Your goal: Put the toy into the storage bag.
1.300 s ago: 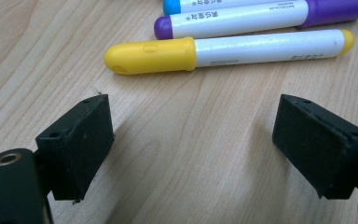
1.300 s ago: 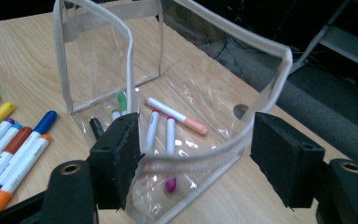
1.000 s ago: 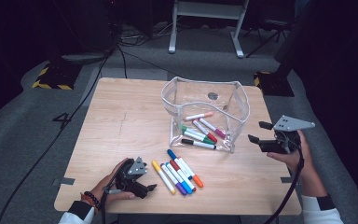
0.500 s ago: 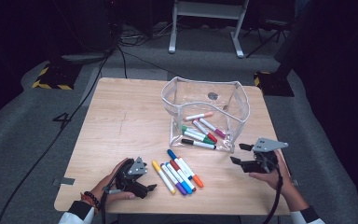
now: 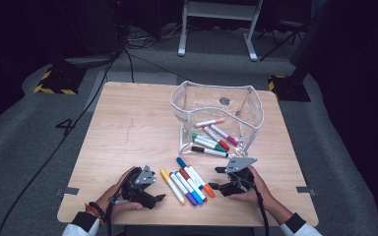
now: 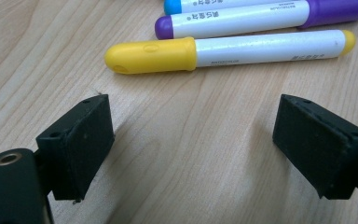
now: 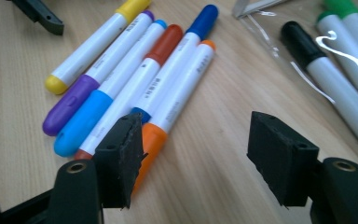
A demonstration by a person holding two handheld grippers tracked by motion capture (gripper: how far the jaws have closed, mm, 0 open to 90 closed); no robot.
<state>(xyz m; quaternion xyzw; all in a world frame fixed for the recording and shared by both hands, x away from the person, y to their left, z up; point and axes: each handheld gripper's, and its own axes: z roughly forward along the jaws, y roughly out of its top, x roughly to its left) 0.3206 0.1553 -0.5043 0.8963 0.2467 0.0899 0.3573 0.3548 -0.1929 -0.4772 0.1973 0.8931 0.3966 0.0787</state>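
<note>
table [image 5: 128, 128]: wood, dark studio floor around it
markers [image 5: 187, 180]: loose row beside clear bin [image 5: 216, 101], likely staged for loading
right gripper [image 5: 216, 178]: jaws apart, lined up on orange marker [image 7: 177, 102]
left gripper [image 5: 158, 199]: jaws apart, idle near yellow marker [image 6: 223, 51]

In the left gripper view the purple marker [image 6: 265, 18] and blue marker [image 6: 214, 4] run off the edge at twelve o'clock; their print is unreadable.

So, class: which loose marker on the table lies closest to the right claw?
The orange-capped marker, outermost in the row, beside the right claw; the yellow one lies farthest.
</note>
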